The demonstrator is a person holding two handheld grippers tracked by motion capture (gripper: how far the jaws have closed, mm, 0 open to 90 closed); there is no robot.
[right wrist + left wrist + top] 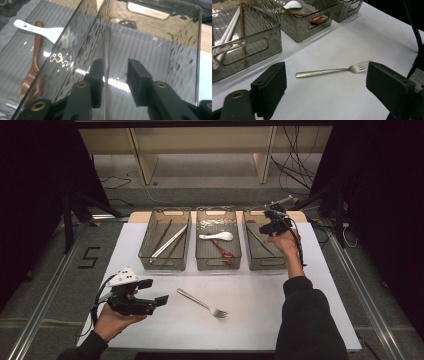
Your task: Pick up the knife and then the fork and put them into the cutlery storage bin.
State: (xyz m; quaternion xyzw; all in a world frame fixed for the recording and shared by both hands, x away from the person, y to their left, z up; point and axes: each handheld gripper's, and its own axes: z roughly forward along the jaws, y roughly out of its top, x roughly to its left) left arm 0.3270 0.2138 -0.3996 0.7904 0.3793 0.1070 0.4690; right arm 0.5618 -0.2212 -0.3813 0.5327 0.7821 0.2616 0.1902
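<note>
Lying between left tool [161,292] and bins [218,246]: a fork [202,302].

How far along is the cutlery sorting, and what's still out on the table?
Done: chopsticks lie in the left bin, the white spoon and a brown spoon in the middle bin. In hand: the right gripper is over the right bin, open beside a metal utensil lying inside. Left: one fork on the table; the open left gripper faces it.
</note>
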